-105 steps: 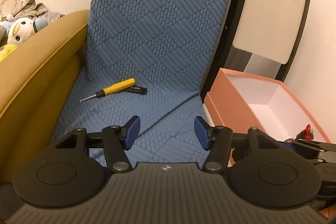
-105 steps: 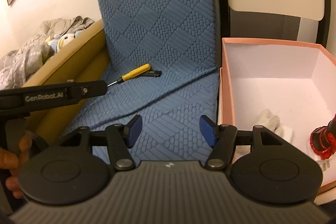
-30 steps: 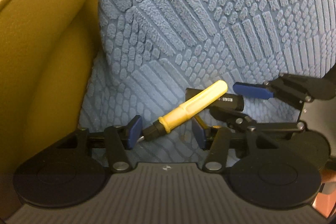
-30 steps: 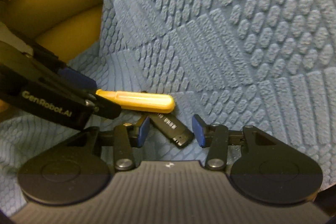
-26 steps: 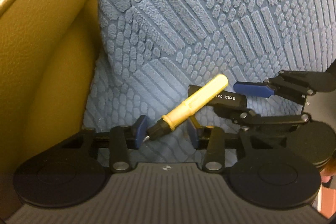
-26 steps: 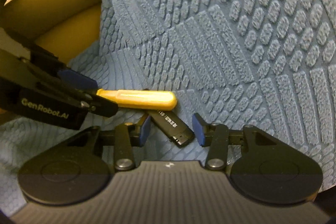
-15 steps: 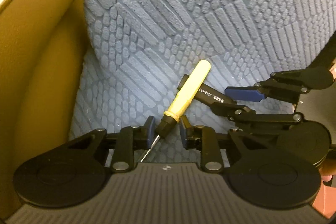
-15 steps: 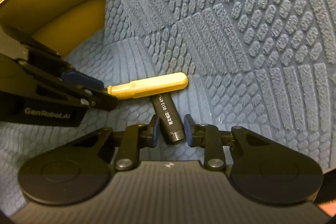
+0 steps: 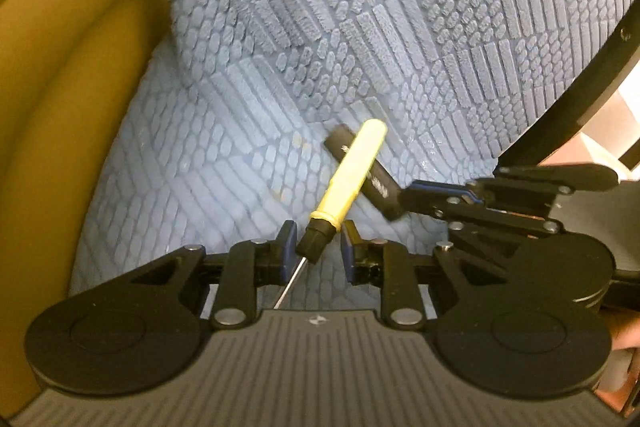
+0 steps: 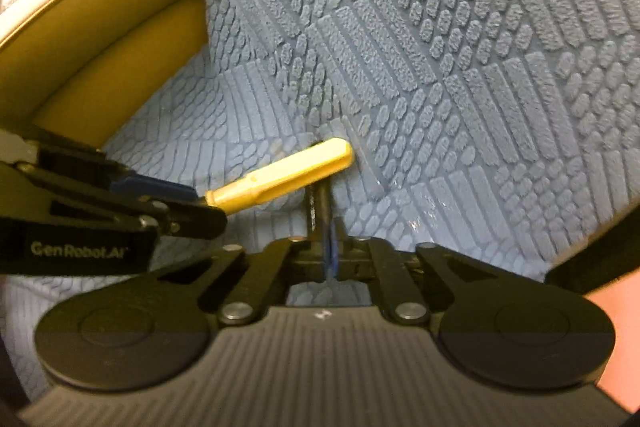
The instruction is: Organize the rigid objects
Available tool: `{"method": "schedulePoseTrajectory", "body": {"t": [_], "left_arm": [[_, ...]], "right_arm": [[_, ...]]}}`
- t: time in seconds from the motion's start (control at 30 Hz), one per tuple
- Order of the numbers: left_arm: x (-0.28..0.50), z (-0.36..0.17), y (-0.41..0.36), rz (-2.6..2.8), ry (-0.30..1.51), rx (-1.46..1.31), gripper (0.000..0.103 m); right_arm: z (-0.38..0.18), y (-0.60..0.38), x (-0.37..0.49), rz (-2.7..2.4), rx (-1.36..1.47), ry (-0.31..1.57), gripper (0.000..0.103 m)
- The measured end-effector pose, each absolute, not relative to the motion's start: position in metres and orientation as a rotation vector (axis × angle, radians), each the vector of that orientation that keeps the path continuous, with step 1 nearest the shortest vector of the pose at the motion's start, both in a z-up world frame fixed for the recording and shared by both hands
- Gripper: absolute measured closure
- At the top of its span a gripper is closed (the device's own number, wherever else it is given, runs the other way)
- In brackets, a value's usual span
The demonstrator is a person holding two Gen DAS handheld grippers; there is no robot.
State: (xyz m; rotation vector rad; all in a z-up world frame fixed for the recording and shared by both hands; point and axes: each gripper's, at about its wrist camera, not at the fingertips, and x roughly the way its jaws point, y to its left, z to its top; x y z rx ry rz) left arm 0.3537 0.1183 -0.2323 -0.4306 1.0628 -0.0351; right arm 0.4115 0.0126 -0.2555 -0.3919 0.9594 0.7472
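Both pickups look almost done: the left gripper [image 9: 316,247] brackets the yellow screwdriver [image 9: 347,179] on the blue cushion [image 9: 400,27] without clearly pinching it, the right gripper [image 10: 330,251] is clamped on the black stick [image 10: 318,205], and storing both remains.

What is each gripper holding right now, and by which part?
The right gripper is shut on the black stick's near end. The left gripper brackets the screwdriver's black collar, not yet clamped.

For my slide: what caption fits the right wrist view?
Right tongs shut on black stick; screwdriver lies across it.
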Motion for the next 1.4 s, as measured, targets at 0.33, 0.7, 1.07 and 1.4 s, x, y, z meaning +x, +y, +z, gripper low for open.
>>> {"method": "schedulePoseTrajectory", "body": {"t": [0.33, 0.7, 1.07, 1.4], "left_arm": [[0.328, -0.240, 0.110, -0.012, 1.063, -0.498, 0.086], [0.326, -0.244, 0.118, -0.033, 1.097, -0.519, 0.086], [0.329, -0.245, 0.117, -0.014, 1.118, -0.507, 0.084], [0.330, -0.244, 0.117, -0.003, 1.117, -0.515, 0.084]], "right_arm": [[-0.231, -0.031, 0.378, 0.709, -0.316, 0.954, 0.099], [-0.246, -0.028, 0.400, 0.723, -0.291, 0.905, 0.092], [-0.265, -0.005, 0.426, 0.737, -0.312, 0.889, 0.062], [-0.278, -0.006, 0.433, 0.730, -0.298, 0.957, 0.072]]}}
